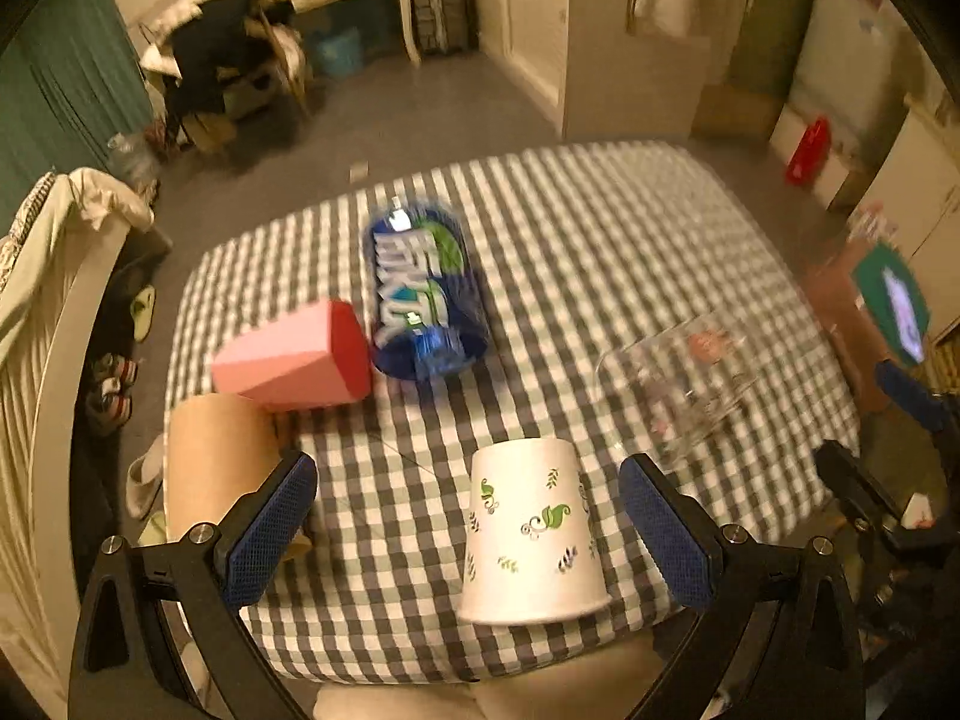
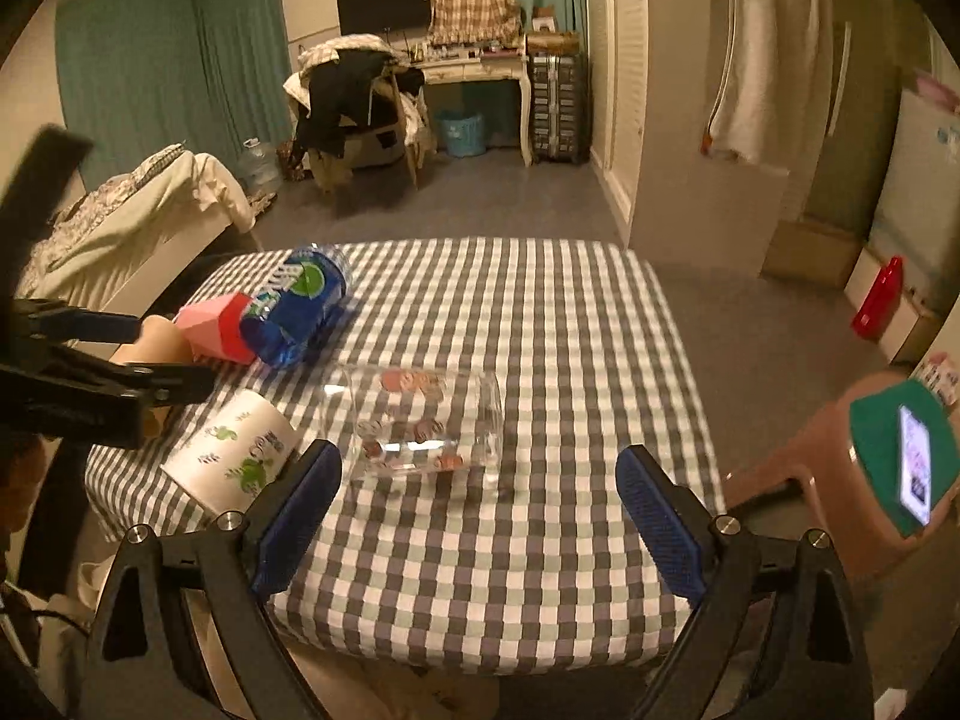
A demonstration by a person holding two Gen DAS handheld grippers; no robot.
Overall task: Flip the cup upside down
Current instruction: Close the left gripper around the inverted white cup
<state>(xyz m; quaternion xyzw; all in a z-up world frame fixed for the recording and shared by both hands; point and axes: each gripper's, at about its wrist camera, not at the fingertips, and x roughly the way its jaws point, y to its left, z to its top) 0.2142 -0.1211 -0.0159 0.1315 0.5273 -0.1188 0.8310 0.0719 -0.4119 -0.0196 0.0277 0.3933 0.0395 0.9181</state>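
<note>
A white paper cup with green leaf print (image 1: 531,531) stands upside down, mouth on the checked tablecloth, near the table's front edge. It also shows in the right wrist view (image 2: 234,450) at the lower left. My left gripper (image 1: 468,531) is open; the cup stands between its blue pads, nearer the right pad, untouched. My right gripper (image 2: 477,519) is open and empty above the tablecloth. A clear glass cup (image 2: 420,426) with printed spots lies on its side just beyond the right gripper; it also shows in the left wrist view (image 1: 678,384).
A blue water bottle (image 1: 423,294) lies on its side mid-table beside a pink and red box (image 1: 294,354). A brown paper cup (image 1: 219,456) stands at the table's left edge. A stool with a phone (image 2: 894,456) stands right of the table (image 2: 570,330).
</note>
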